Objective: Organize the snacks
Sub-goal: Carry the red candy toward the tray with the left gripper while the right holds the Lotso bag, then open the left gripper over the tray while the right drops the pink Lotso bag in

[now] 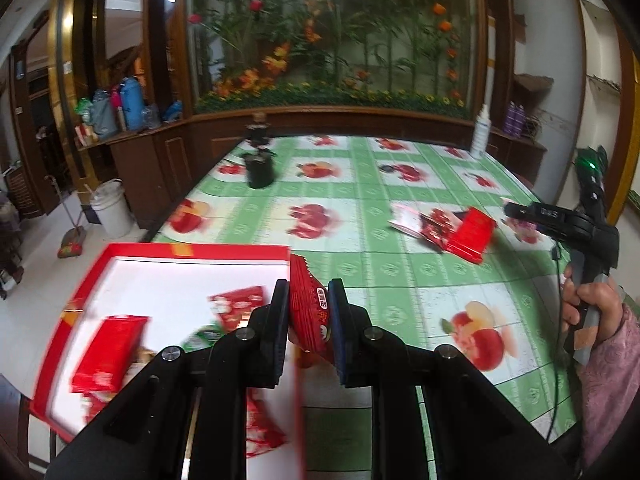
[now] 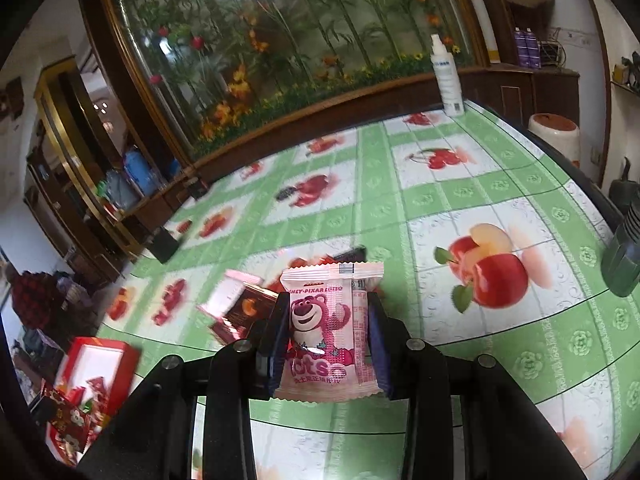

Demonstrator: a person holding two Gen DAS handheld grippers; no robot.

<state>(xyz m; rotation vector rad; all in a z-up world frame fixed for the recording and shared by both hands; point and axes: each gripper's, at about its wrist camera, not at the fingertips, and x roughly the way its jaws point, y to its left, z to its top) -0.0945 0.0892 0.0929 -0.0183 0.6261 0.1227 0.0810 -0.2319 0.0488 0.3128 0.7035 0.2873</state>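
My left gripper (image 1: 309, 292) is shut on a red snack packet (image 1: 310, 312), held edge-on above the right rim of a red box (image 1: 192, 250) with a white floor. Several red packets (image 1: 108, 354) lie inside that box. My right gripper (image 2: 328, 308) is shut on a pink packet with a bear picture (image 2: 326, 332), raised over the green fruit-print tablecloth (image 2: 440, 208). A few more packets (image 2: 236, 308) lie on the cloth just left of it. The right gripper (image 1: 516, 212) shows at the far right of the left wrist view, held by a hand (image 1: 592, 300). The red box (image 2: 96, 376) sits at lower left.
A black cup (image 1: 260, 168) and a white spray bottle (image 1: 480, 136) stand at the table's far side. Loose packets (image 1: 452, 228) lie mid-table. A dark green object (image 2: 622, 256) sits at the right edge. A wooden ledge with artificial flowers runs behind the table; a white bucket (image 1: 112, 208) stands on the floor.
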